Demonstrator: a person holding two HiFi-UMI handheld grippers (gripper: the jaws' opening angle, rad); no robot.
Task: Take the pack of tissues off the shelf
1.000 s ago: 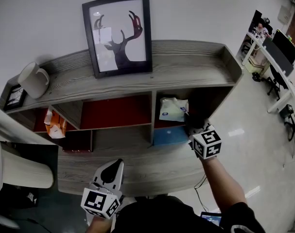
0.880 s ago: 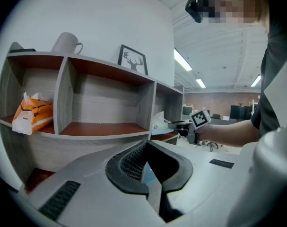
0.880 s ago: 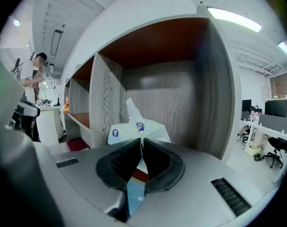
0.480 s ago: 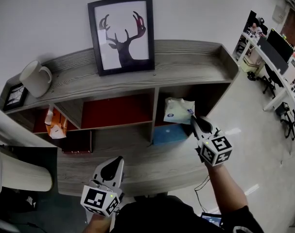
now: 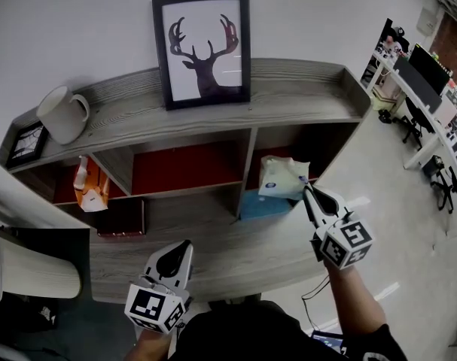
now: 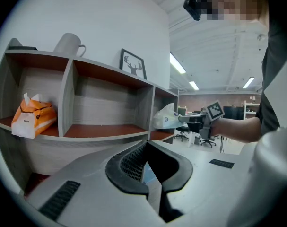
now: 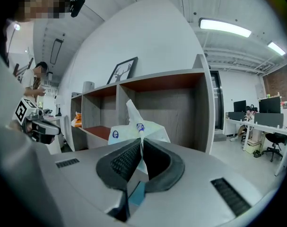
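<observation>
**Tissue pack is coming out of the shelf**
The right gripper, jaws pinched on the wrapper's edge, has drawn the pack of tissues forward out of the right-hand compartment of the shelf, so removal looks nearly done. The left gripper hangs closed and empty.

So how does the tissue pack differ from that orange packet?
The tissue pack is pale with blue marks; the orange packet is orange and white. The tissue pack is pinched in the right gripper in front of the right compartment; the orange packet sits untouched in the far left one. Both are soft wrapped packs.
</observation>
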